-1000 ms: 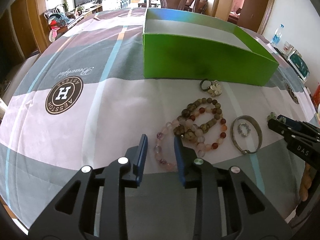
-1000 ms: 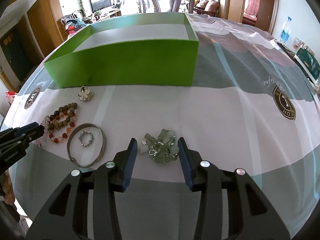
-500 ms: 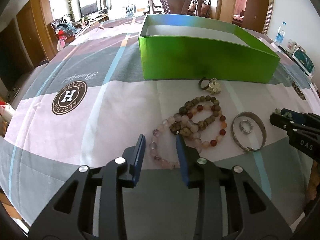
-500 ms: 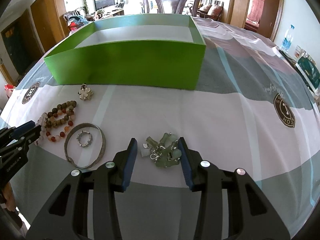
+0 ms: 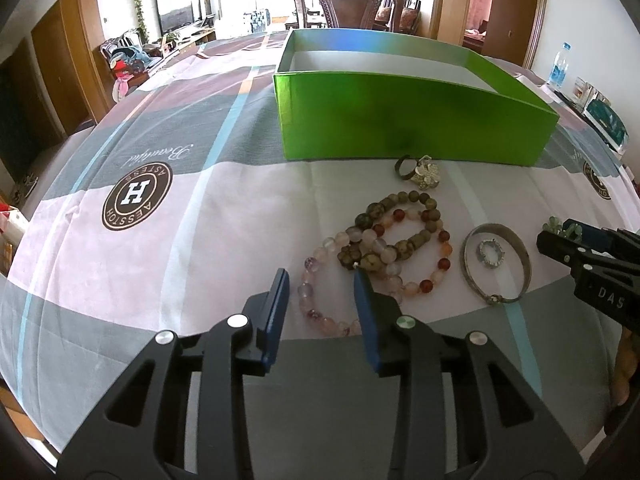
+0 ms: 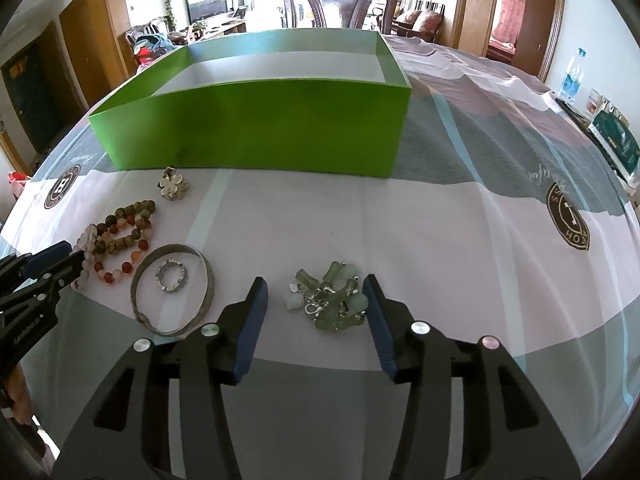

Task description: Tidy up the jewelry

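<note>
Each claw is matte black with open triangular cut-outs, round silver screws, and flat blue pads (image 5: 276, 308) lining its two fingers. The right claw (image 5: 576, 240) carries white letters "DAS"; bare skin shows behind it.

Table under a plaid logo cloth (image 5: 120, 240)

On it: green box (image 5: 400, 120), flower ring (image 5: 420, 170), beaded bracelets (image 5: 380, 248), silver bangle (image 5: 496, 264), jade pendants (image 6: 332, 300).

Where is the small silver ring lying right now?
The small silver ring lies on the tablecloth inside the silver bangle, left of the right hand-held gripper in its view, with the beaded bracelets just beyond.
</note>
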Motion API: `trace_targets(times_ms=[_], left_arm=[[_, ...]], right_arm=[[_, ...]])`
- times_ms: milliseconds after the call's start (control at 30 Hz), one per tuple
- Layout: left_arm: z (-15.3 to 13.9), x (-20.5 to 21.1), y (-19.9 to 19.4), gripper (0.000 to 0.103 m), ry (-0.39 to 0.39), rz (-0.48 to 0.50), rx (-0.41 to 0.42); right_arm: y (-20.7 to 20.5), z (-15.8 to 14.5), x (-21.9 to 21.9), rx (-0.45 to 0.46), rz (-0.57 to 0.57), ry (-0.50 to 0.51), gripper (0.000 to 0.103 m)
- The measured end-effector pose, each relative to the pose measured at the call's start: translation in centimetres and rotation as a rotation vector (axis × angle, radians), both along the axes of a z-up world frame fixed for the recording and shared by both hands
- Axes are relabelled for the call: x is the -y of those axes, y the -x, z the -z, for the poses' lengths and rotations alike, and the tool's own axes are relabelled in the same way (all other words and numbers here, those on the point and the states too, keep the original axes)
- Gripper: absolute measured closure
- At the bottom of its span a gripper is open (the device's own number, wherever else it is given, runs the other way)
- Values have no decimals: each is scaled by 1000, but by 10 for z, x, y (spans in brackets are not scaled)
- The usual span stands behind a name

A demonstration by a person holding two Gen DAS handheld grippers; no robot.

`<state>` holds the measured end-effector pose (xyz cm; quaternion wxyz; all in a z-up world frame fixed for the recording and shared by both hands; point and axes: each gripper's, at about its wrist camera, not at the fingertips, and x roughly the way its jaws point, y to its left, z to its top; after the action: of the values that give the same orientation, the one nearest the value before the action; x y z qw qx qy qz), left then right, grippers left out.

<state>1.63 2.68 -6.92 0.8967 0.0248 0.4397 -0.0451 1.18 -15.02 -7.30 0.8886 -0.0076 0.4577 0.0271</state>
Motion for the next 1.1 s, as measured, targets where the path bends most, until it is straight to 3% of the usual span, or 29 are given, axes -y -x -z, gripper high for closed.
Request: trace_targets(times_ms=[1100], left_arm=[[0, 7, -1, 64, -6, 12, 3]], right_arm=[[-1, 0, -6, 20, -6, 6, 48]])
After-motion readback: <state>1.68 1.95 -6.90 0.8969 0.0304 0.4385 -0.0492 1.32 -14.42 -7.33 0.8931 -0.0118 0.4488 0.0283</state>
